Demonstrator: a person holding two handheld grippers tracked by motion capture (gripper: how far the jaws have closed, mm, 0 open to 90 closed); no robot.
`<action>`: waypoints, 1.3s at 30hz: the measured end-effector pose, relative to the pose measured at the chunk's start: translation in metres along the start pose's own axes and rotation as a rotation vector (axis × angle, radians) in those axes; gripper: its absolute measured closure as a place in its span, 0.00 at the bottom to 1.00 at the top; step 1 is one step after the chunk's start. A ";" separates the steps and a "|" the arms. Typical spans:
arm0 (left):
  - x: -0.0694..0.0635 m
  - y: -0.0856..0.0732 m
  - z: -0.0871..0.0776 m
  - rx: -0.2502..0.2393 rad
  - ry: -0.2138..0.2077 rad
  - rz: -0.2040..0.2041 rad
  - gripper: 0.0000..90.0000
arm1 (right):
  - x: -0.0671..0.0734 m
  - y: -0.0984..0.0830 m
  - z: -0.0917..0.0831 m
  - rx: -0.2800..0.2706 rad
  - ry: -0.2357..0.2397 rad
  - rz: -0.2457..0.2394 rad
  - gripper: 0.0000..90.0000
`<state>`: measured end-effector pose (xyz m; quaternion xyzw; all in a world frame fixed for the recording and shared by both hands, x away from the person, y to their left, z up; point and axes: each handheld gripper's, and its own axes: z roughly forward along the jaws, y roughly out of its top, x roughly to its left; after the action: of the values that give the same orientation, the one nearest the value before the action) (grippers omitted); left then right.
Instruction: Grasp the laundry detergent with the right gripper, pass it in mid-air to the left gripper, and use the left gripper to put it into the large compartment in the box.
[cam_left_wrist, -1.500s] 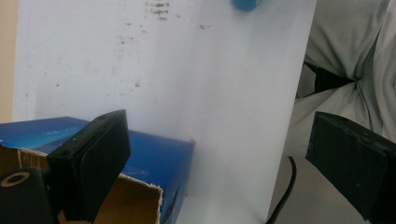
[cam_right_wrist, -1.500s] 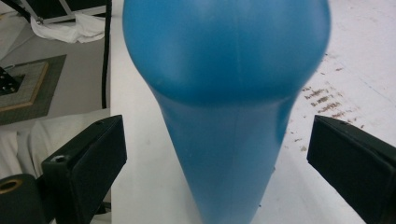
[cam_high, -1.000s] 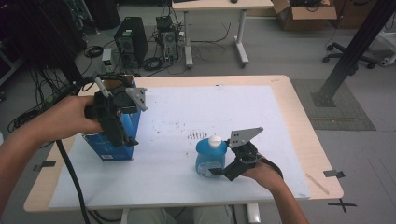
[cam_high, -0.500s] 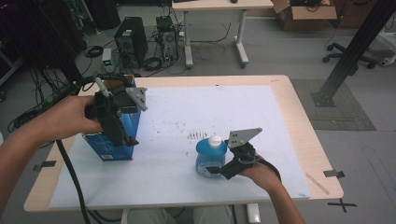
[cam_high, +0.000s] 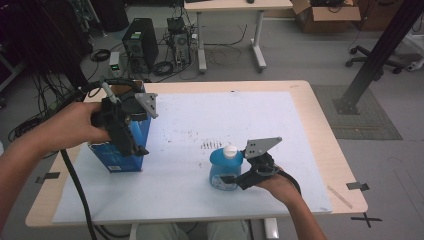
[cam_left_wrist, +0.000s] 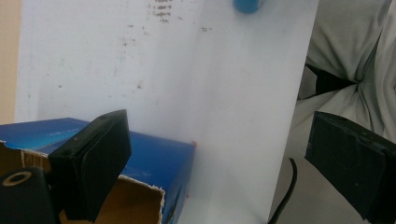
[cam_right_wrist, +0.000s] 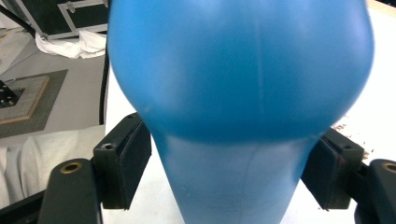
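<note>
Your right tongs (cam_high: 231, 179) are sitting at the lower centre of the high view, clamped on the blue bottle (cam_high: 224, 167): in the right gripper view the two black jaws are pressing against either side of the bottle's (cam_right_wrist: 243, 93) narrow lower part, below its wide bulge. The bottle is standing upright on the white sheet (cam_high: 220, 125), its white cap (cam_high: 230, 150) on top, and your right hand (cam_high: 280, 185) is coming in from the bottom edge.

Your left tongs (cam_high: 132, 145) are at the left of the high view, spread wide open over the blue cardboard box (cam_high: 120, 152). In the left gripper view one jaw is hanging above the box's (cam_left_wrist: 140, 158) torn open top at the lower left, while the other is standing well apart at the lower right, past the sheet's edge; nothing is between them. Your left hand (cam_high: 75, 125) is holding that gripper above the box.

The bottle and box are lying well apart on the sheet, which is covering most of the pale wooden desk (cam_high: 325, 130) and is carrying dark speckles (cam_high: 207, 145) near its middle. Behind the desk, at the top of the frame, a computer tower (cam_high: 140, 42), cables, another table (cam_high: 235, 7) and a cardboard carton (cam_high: 327, 10) are resting on the grey floor.
</note>
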<state>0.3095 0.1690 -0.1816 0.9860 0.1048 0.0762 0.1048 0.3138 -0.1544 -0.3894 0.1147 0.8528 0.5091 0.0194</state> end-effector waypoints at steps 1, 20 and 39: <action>0.000 0.000 0.000 0.000 0.000 0.000 0.08 | 0.000 0.000 0.000 0.000 -0.001 -0.002 0.28; 0.001 -0.002 0.000 0.003 0.002 -0.004 0.08 | -0.001 -0.001 -0.003 -0.021 0.002 -0.037 0.45; 0.000 0.001 -0.002 -0.009 0.008 -0.006 0.08 | 0.006 0.016 -0.021 -0.059 -0.023 -0.092 0.49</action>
<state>0.3098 0.1682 -0.1793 0.9849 0.1080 0.0801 0.1090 0.3081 -0.1636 -0.3648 0.0805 0.8416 0.5311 0.0561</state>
